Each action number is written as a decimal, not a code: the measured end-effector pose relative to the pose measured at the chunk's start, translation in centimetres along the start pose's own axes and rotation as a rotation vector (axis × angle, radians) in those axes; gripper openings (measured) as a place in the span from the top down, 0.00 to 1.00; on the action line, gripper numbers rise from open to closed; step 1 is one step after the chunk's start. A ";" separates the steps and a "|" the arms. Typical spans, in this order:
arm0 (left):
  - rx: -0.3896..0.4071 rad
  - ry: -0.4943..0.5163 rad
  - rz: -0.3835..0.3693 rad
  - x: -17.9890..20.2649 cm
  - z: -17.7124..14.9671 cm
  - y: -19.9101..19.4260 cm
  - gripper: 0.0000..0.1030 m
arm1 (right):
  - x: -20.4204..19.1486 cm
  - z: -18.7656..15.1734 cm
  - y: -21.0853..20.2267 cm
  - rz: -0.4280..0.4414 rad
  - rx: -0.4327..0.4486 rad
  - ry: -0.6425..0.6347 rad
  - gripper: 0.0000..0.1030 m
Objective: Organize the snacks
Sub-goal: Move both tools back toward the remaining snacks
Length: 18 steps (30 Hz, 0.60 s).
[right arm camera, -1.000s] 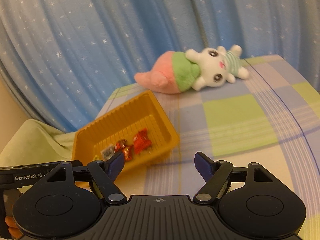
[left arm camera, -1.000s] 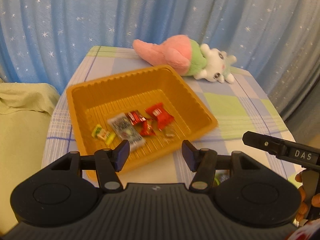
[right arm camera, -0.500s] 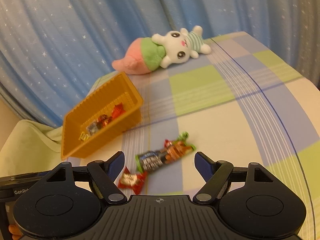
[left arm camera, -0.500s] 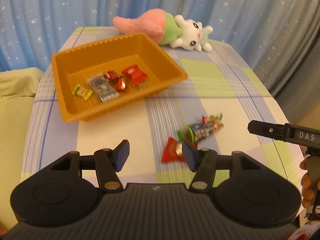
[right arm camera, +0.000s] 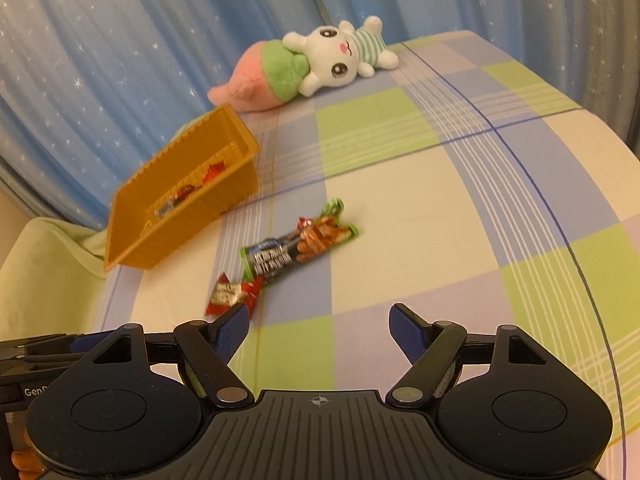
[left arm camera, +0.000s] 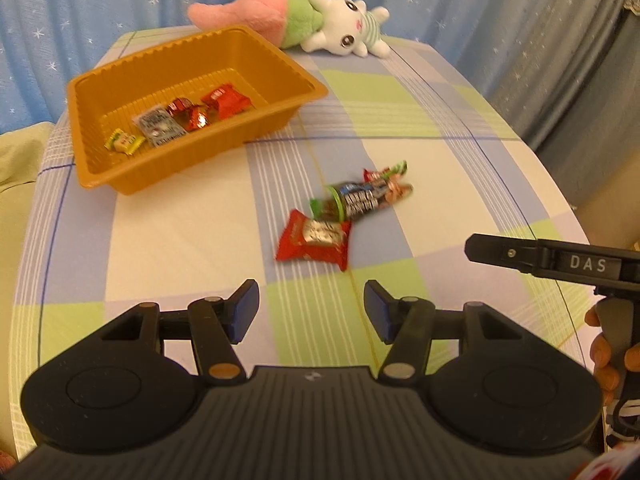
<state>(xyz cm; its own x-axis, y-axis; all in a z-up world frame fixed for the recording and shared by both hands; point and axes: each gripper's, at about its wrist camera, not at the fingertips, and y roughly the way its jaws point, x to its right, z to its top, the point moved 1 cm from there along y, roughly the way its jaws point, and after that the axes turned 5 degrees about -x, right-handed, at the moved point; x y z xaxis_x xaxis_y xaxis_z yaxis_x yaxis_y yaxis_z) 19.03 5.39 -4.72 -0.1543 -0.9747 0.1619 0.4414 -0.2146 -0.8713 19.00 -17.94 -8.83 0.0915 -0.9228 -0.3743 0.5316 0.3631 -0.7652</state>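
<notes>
Right, I'm hovering both tools over the checked cloth (left arm camera: 460, 184), and nothing is held: my left gripper (left arm camera: 311, 309) is standing partly open and empty, my right gripper (right arm camera: 319, 325) is gaping wider, empty too. The red snack packet (left arm camera: 316, 239) is lying just above my left jaws, centre frame, touching the long dark snack bar (left arm camera: 362, 198), whose long axis is running up to the right. The left looks nearer the red one. The orange tray (left arm camera: 92, 160), already holding snacks, is waiting upper left
</notes>
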 end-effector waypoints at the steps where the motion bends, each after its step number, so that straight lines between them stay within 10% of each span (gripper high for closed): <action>1: -0.003 0.004 0.001 0.1 -0.1 0.1 0.47 | 0.1 -0.1 0.1 -0.001 -0.005 0.000 0.25; 18: -0.008 0.038 0.031 1.5 0.2 2.7 0.37 | 0.4 0.0 1.9 0.004 -0.044 -0.031 0.25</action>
<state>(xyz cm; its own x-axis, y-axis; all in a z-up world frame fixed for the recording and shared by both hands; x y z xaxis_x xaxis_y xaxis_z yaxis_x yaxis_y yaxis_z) 20.21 3.33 -6.73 -0.1740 -0.9777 0.1178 0.4395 -0.1842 -0.8792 20.01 -17.59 -10.41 0.1202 -0.9246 -0.3615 0.4939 0.3715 -0.7861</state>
